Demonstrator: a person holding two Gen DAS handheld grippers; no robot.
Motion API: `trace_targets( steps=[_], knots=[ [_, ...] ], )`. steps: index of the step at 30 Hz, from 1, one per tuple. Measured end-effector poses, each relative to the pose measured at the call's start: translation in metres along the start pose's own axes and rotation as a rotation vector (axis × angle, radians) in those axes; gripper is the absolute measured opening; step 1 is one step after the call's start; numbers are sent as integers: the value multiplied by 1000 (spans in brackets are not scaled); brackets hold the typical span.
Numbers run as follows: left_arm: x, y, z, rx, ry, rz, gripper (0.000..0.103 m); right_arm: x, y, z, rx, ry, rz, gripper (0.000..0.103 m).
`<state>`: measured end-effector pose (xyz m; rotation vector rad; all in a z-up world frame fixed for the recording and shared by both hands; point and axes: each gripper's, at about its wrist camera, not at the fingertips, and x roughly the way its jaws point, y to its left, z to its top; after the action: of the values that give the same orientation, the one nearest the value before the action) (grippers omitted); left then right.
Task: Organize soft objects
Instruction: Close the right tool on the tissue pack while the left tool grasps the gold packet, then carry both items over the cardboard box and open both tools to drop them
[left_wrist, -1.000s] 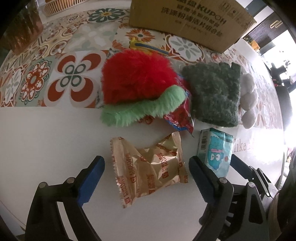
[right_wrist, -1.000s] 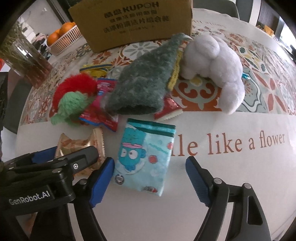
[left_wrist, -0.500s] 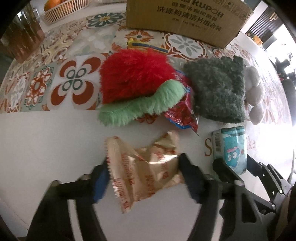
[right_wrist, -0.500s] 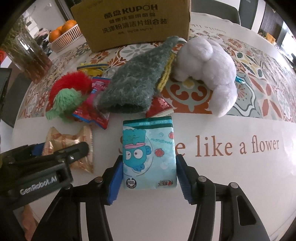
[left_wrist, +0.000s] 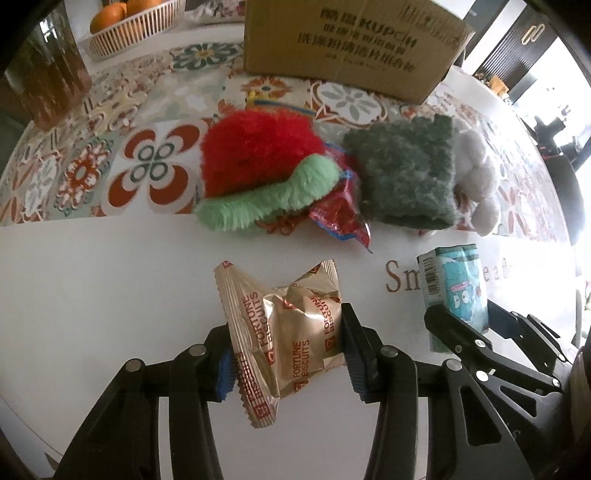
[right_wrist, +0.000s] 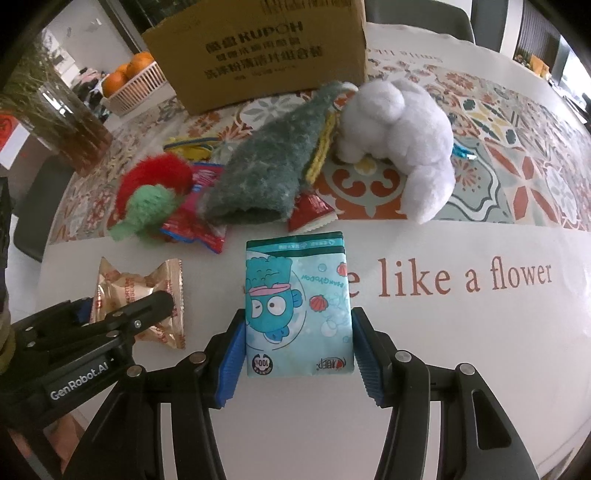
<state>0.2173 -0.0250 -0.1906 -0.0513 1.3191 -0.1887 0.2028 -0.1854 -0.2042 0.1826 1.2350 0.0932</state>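
Near the bench's front edge, left tongs (left_wrist: 288, 354) closing on a crinkled gold foil biscuit packet (left_wrist: 284, 332), pads already pressing its sides; right tongs (right_wrist: 297, 350) clenched on a teal cartoon-printed tissue pack (right_wrist: 297, 306) just beside it. Further back toward the brown cardboard box (right_wrist: 255, 55), untouched as yet: a red and green fuzzy plush toy (left_wrist: 258, 162), a dark green fuzzy pouch (left_wrist: 402, 170), a white plush animal (right_wrist: 399, 136) and red snack wrappers (left_wrist: 340, 218). Probably an early stage, with nothing visibly sorted and most of the pile left.
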Motion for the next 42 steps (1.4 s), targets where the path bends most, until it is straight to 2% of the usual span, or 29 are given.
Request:
trace_targets(
  steps=[10, 25, 42],
  knots=[
    [-46, 2, 5, 25, -121, 19, 48, -36, 8, 16, -10, -99, 9, 55],
    [-114, -14, 42, 85, -358, 16, 48, -98, 20, 52, -29, -305, 31, 55],
    [-148, -26, 96, 124, -493, 28, 48, -132, 20, 106, -34, -454, 41, 55]
  ],
)
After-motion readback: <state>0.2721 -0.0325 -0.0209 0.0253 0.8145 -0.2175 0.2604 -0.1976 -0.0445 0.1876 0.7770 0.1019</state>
